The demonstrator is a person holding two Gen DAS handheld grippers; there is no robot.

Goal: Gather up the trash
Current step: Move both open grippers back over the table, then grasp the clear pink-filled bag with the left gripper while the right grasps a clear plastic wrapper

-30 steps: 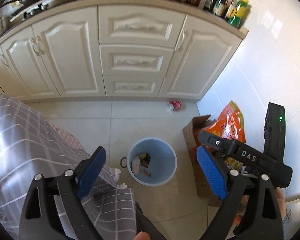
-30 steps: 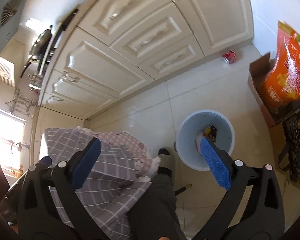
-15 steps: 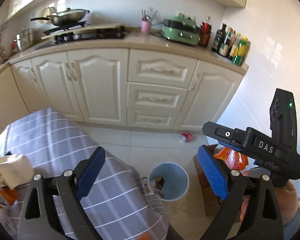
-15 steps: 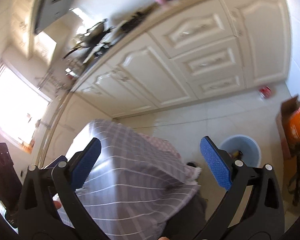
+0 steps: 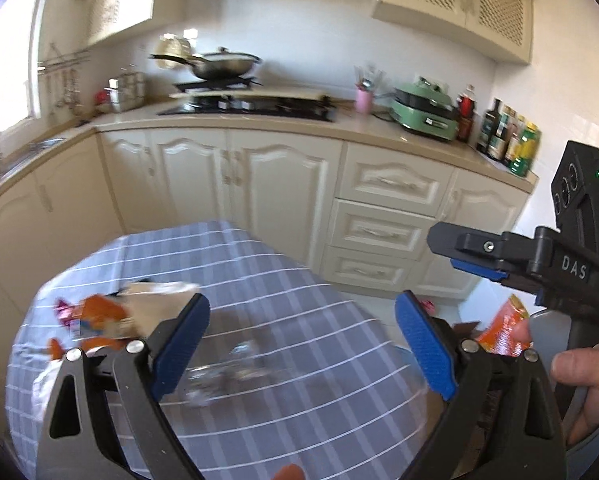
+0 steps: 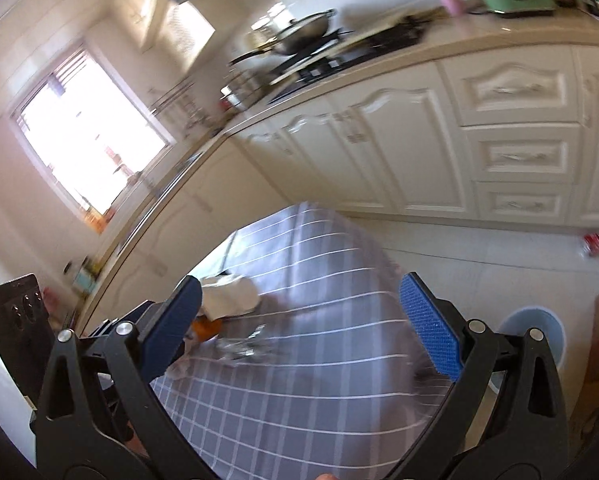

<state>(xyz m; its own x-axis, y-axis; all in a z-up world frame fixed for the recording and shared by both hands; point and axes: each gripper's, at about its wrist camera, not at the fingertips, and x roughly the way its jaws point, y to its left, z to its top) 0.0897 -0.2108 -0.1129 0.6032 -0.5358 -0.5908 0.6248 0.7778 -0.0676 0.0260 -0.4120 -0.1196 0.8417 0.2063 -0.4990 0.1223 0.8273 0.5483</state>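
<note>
Both cameras have swung up from the bin (image 6: pixel 531 334) to the bench (image 5: pixel 283 280). Left gripper (image 5: pixel 299 344) and right gripper (image 6: pixel 299 320) hang with fingers apart, empty. Trash (image 5: pixel 111 316) lies ahead-left, nearer the left gripper.

Your left gripper (image 5: pixel 301 346) gapes wide, holding nothing; your right gripper (image 6: pixel 299 320) likewise, its holding hand (image 5: pixel 591 384) at four o'clock.
</note>
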